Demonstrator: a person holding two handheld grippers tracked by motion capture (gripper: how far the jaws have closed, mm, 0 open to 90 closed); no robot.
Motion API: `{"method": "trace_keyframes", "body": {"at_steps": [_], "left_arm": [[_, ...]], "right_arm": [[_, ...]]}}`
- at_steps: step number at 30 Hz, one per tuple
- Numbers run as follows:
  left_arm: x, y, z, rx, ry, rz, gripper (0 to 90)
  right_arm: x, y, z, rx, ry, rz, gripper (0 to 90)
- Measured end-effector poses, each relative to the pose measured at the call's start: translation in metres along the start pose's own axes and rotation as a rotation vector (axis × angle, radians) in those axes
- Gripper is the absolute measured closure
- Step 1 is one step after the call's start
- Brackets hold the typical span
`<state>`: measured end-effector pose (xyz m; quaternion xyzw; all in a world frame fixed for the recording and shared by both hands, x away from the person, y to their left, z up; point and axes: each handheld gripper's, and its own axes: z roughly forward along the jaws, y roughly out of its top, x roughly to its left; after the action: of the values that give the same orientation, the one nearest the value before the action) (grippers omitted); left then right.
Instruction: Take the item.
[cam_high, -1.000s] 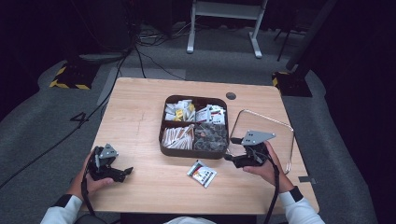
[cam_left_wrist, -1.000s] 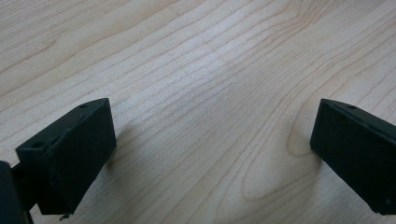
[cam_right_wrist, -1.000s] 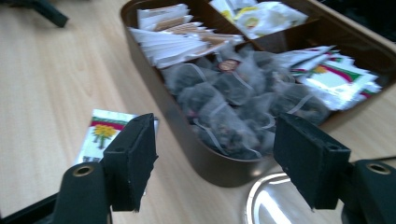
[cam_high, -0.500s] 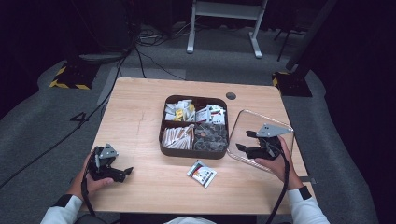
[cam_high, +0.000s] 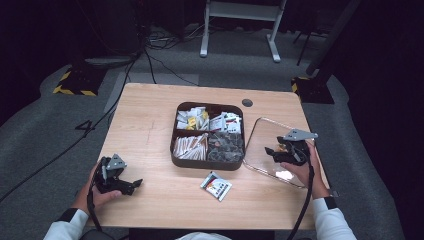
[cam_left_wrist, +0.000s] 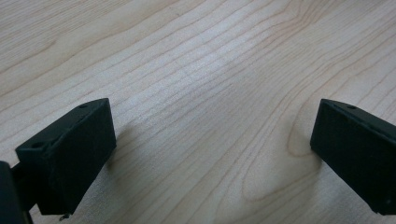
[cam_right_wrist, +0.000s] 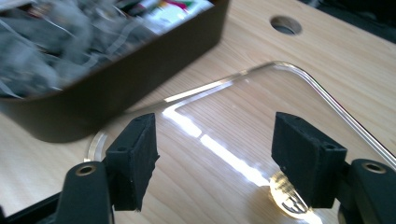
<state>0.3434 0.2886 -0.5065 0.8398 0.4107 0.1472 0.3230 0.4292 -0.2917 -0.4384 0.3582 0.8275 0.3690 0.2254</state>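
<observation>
The clear lid (cam_high: 272, 147) lies flat on the table (cam_high: 150, 125), right of centre in the high view, just beside the open brown compartment tray (cam_high: 208, 162). Refitting it remains to be done. The lid is transparent, glossy, with rounded corners. The right gripper (cam_right_wrist: 212, 158) hovers above it, jaws wide apart, holding nothing. The left gripper (cam_left_wrist: 210, 154), lower left, is likewise spread wide and empty.

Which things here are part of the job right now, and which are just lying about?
In the job:
- clear lid, flat on the table
- right tool, open above the lid
- brown box of packets

Lying about:
- loose packet in front of the box
- left tool, open, over bare wood
</observation>
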Motion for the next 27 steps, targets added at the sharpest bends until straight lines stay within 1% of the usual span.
{"method": "trace_keyframes", "body": {"at_steps": [1, 5, 6, 8, 10, 11, 13, 17, 18, 20, 24, 25, 26, 27], "left_arm": [[0.0, 0.0, 0.0, -0.001, 0.0, -0.002, 0.4], [0.0, 0.0, 0.0, -0.002, 0.0, 0.002, 0.4], [0.0, 0.0, 0.0, -0.002, 0.001, 0.002, 0.4], [0.0, 0.0, 0.0, -0.002, 0.0, 0.002, 0.4], [0.0, 0.0, 0.0, -0.002, 0.0, 0.002, 0.4], [0.0, 0.0, 0.0, -0.002, 0.0, 0.002, 0.4], [0.0, 0.0, 0.0, -0.001, 0.0, 0.002, 0.4], [0.0, 0.0, 0.0, -0.001, -0.001, 0.002, 0.3], [0.0, 0.001, 0.0, -0.001, -0.002, 0.002, 0.3], [0.0, 0.001, 0.001, 0.0, -0.008, -0.003, 0.2], [0.0, 0.001, 0.001, 0.0, -0.008, -0.002, 0.2], [0.0, 0.001, 0.001, 0.0, -0.007, -0.003, 0.2], [0.0, 0.001, 0.001, 0.0, -0.004, 0.001, 0.3], [0.0, 0.0, 0.0, -0.001, -0.001, 0.003, 0.3]], "right_arm": [[0.0, 0.0, 0.0, 0.0, 0.0, 0.0, 32.4], [-0.012, -0.009, 0.004, 0.022, -0.026, 0.033, 32.5], [-0.018, -0.012, 0.005, 0.026, -0.035, 0.049, 32.5], [-0.02, -0.014, 0.006, 0.029, -0.041, 0.057, 32.5], [-0.028, -0.019, 0.008, 0.037, -0.054, 0.085, 32.8], [-0.028, -0.019, 0.008, 0.037, -0.054, 0.085, 32.8], [-0.033, -0.022, 0.011, 0.04, -0.067, 0.097, 33.6], [-0.045, -0.027, 0.019, 0.052, -0.085, 0.144, 36.5], [-0.048, -0.028, 0.024, 0.061, -0.085, 0.146, 36.9], [-0.048, -0.029, 0.027, 0.069, -0.088, 0.143, 37.1], [-0.051, -0.033, 0.036, 0.107, -0.114, 0.148, 39.2], [-0.052, -0.035, 0.037, 0.112, -0.116, 0.158, 40.6], [-0.054, -0.037, 0.039, 0.115, -0.105, 0.178, 43.5], [-0.054, -0.037, 0.039, 0.115, -0.105, 0.178, 43.5]]}}
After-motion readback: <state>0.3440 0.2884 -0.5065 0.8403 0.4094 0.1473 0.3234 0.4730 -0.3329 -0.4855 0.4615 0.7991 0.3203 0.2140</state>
